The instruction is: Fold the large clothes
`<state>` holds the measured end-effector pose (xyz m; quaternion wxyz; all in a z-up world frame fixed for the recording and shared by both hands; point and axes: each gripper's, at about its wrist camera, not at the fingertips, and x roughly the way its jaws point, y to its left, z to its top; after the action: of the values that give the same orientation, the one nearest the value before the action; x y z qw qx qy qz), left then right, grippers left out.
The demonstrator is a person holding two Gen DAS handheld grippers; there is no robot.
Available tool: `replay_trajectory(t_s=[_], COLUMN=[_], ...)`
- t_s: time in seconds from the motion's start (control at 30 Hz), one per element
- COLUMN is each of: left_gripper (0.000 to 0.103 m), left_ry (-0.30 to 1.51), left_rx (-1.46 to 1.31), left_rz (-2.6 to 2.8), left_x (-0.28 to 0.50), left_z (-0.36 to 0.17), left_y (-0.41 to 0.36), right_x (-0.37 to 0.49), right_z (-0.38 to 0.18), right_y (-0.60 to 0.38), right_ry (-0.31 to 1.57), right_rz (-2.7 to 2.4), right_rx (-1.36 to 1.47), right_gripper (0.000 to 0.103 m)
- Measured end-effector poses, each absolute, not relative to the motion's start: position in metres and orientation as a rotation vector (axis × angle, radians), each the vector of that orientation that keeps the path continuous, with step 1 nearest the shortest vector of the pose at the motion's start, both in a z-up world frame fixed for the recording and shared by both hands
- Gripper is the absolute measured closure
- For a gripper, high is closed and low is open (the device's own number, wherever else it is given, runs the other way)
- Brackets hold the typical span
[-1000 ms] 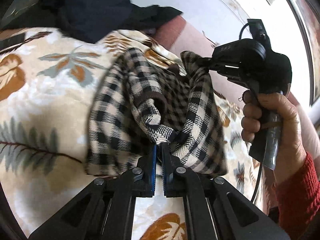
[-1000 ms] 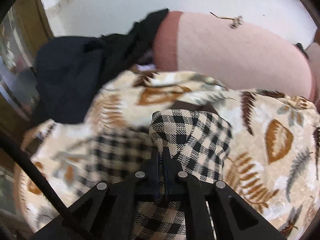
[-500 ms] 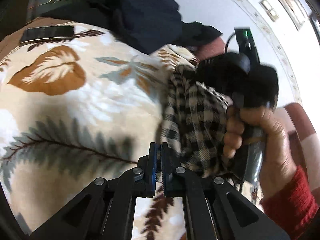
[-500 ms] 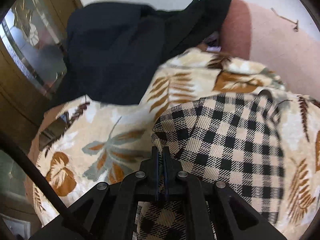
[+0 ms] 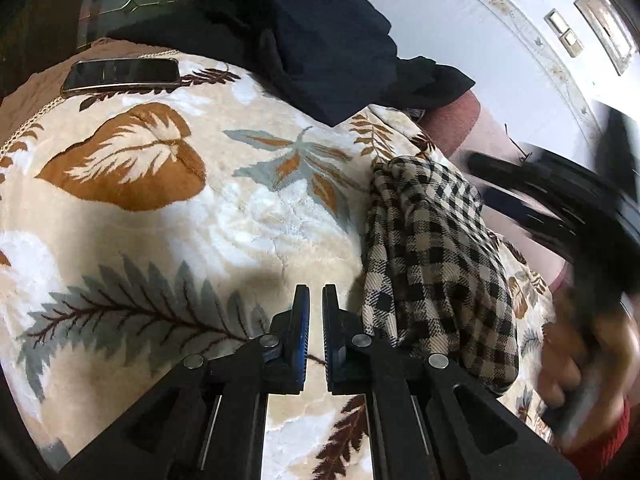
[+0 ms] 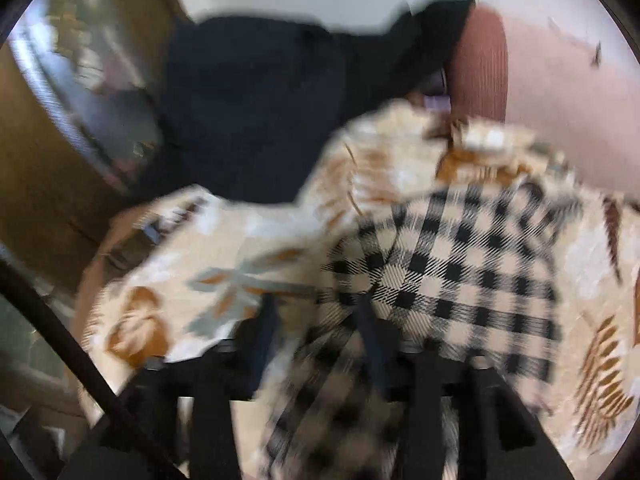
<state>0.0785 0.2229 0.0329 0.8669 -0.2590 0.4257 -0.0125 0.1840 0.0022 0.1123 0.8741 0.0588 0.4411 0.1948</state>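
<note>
Left tongs [image 5: 311, 312]: the two blue-lined fingers are standing slightly apart with a narrow gap between them, gripping nothing, and hovering over the leaf-print blanket [image 5: 152, 200].

Checked garment [image 5: 432, 256]: the black-and-cream cloth is lying in a long bundle on the blanket, just to the right of the left tongs and running away from them. In the right wrist view the same garment [image 6: 460, 280] is lying directly ahead of the right tongs [image 6: 316, 320] and spreading to their right, with part of it draping down between the two fingers.

Right tongs: the view is heavily blurred, but the fingers are standing well apart, with blanket and checked cloth showing in the gap; whether they are touching the cloth cannot be told. In the left wrist view the right hand [image 5: 576, 364], in a red cuff, is gripping the blurred black handle of this tool to the right of the garment.

Dark garment [image 5: 304, 36]: a navy heap is lying on the far end of the blanket, beyond both tongs; it is also showing at the far left in the right wrist view [image 6: 256, 112].

Phone [image 5: 122, 74]: it is lying flat, far to the left of the left tongs.

Pink cushion [image 6: 552, 92]: it is sitting beyond the blanket, ahead and to the right of the right tongs.
</note>
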Motion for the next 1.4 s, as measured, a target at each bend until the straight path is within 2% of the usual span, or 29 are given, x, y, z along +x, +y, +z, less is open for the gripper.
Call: replay_trajectory(t_s=[0.13, 0.27, 0.4, 0.57, 0.6, 0.63, 0.77, 0.87, 1.0, 1.07, 1.17, 1.2, 1.27, 1.3, 1.33, 1.37, 1.4], left_gripper=[0.099, 0.099, 0.099, 0.099, 0.099, 0.099, 0.099, 0.098, 0.098, 0.098, 0.097, 0.096, 0.077, 0.072, 0.065, 0.063, 0.062], left_ry=[0.896, 0.892, 0.879, 0.888, 0.89, 0.89, 0.852, 0.822, 0.816, 0.823, 0.827, 0.829, 0.838, 0.842, 0.843, 0.843, 0.846], left_rx=[-0.557, -0.581, -0.563, -0.563, -0.565, -0.567, -0.564, -0.553, -0.549, -0.539, -0.498, -0.479, -0.452, -0.443, -0.439, -0.43, -0.418], left_rz=[0.001, 0.03, 0.058, 0.066, 0.067, 0.066, 0.098, 0.151, 0.168, 0.139, 0.075, 0.041, -0.027, -0.071, -0.119, -0.177, -0.213], left_x=[0.08, 0.082, 0.082, 0.083, 0.084, 0.084, 0.084, 0.083, 0.083, 0.086, 0.091, 0.093, 0.094, 0.095, 0.095, 0.095, 0.095], left_z=[0.033, 0.035, 0.036, 0.034, 0.035, 0.035, 0.045, 0.051, 0.052, 0.053, 0.055, 0.056, 0.056, 0.056, 0.055, 0.055, 0.055], left_y=[0.23, 0.241, 0.244, 0.247, 0.248, 0.249, 0.261, 0.273, 0.279, 0.273, 0.257, 0.248, 0.234, 0.226, 0.218, 0.207, 0.2], right_x=[0.108, 0.058, 0.055, 0.068, 0.071, 0.073, 0.077, 0.079, 0.083, 0.076, 0.059, 0.053, 0.038, 0.031, 0.024, 0.018, 0.013], right_z=[0.117, 0.064, 0.022, 0.018, 0.017, 0.019, 0.032, 0.034, -0.004, -0.027, -0.023, -0.016, 0.005, 0.016, 0.03, 0.041, 0.05], right_y=[-0.021, -0.032, -0.033, -0.026, -0.022, -0.02, -0.021, -0.014, 0.008, 0.026, 0.032, 0.03, 0.015, 0.004, -0.011, -0.024, -0.038], right_ry=[0.921, 1.011, 1.023, 0.971, 0.984, 0.993, 0.969, 0.976, 1.089, 1.172, 1.139, 1.13, 1.086, 1.052, 1.004, 0.962, 0.918], right_rz=[0.558, 0.561, 0.467, 0.408, 0.416, 0.411, 0.471, 0.539, 0.666, 0.668, 0.666, 0.674, 0.675, 0.661, 0.63, 0.589, 0.533], right_rx=[0.181, 0.247, 0.312, 0.384, 0.378, 0.364, 0.46, 0.54, 0.647, 0.617, 0.519, 0.486, 0.421, 0.386, 0.354, 0.333, 0.308], right_gripper=[0.042, 0.042, 0.042, 0.042, 0.056, 0.082, 0.088, 0.088, 0.089, 0.09, 0.09, 0.09, 0.09, 0.085, 0.071, 0.061, 0.04])
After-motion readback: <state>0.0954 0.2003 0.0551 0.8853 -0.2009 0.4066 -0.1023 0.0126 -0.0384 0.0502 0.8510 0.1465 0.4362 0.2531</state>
